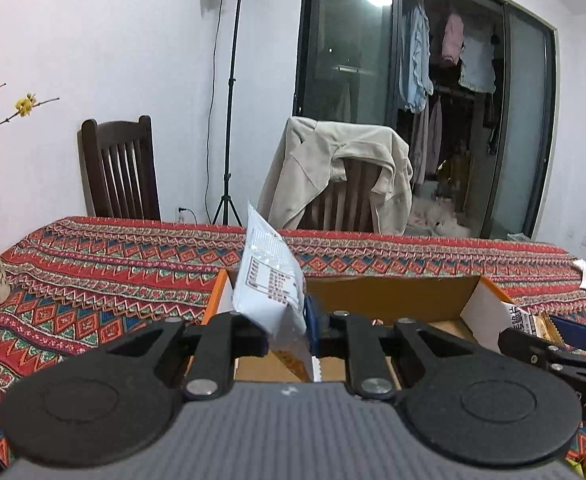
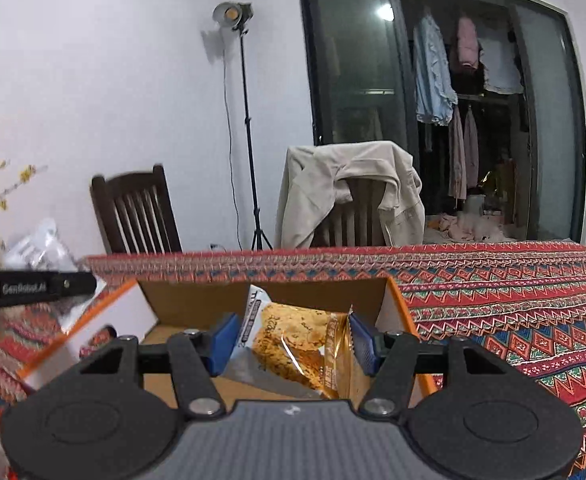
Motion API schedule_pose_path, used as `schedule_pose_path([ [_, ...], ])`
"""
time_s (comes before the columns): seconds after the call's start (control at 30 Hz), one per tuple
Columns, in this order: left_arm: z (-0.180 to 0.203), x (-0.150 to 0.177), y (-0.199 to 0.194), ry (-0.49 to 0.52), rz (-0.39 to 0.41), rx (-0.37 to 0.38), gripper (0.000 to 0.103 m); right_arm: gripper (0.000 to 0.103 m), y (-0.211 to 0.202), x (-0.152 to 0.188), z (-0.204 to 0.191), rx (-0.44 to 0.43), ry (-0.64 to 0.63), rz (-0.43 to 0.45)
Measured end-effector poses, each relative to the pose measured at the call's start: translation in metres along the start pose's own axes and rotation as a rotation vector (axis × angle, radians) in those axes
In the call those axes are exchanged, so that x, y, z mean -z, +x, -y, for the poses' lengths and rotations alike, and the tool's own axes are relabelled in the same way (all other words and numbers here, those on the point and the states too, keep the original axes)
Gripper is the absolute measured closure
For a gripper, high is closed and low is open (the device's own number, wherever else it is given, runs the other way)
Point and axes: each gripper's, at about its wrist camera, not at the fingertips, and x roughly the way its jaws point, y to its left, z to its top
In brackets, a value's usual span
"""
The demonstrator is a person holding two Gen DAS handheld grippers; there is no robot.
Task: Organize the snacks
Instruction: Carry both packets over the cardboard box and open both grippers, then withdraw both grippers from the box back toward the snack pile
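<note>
Closest to the left wrist camera, the left gripper [image 1: 289, 332] pinches the lower edge of a pale blue-white snack packet [image 1: 269, 280]; its 2 jaws are drawn tight on the wrapper, and the packet stands upright, tilted a little to the left, its printed back facing the lens. Below it lies an open cardboard box [image 1: 389, 296] with orange edges, resting on a red patterned tablecloth [image 1: 105, 264]; the packet is held above the box's left part, with its bottom end at about rim level. At the right edge of that view the right gripper [image 1: 553, 336] reaches in over the box.

From the right wrist camera, the right gripper [image 2: 293, 342] clamps a golden biscuit packet [image 2: 297, 348] between its 2 blue pads [image 2: 223, 342]; the jaws press on both sides of the wrapper, which bulges between them. This packet hangs over the inside of the same box [image 2: 197, 296], near its back wall; whether it touches the floor of the box cannot be told. A white flap [image 2: 105, 320] of the box leans out to the left.

Behind the table stand 2 dark wooden chairs [image 2: 137, 212]; the right one carries a beige jacket [image 2: 349, 188]; a light stand [image 2: 245, 120] rises between them.
</note>
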Motion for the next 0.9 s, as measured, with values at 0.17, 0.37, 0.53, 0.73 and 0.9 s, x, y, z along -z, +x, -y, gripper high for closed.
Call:
schedule_pose_path([
  [0.17,0.002,0.008,0.002,0.016,-0.028,0.032,0.064,0.034,-0.001,0.007,0.0,0.041,0.001,0.004],
  [0.37,0.002,0.009,-0.012,0.0,0.061,0.042,0.0,0.0,0.002,0.011,0.006,0.055,0.021,-0.016],
  [0.53,0.002,0.009,-0.016,-0.004,0.072,0.031,0.0,0.0,-0.006,0.011,0.006,0.056,0.025,0.007],
  [0.73,0.003,0.005,-0.028,-0.011,0.1,0.032,0.0,0.0,-0.022,0.008,0.006,0.049,0.034,0.045],
  [0.9,0.01,-0.001,-0.05,0.002,0.136,0.034,0.0,0.0,-0.044,0.001,0.004,0.04,0.033,0.091],
])
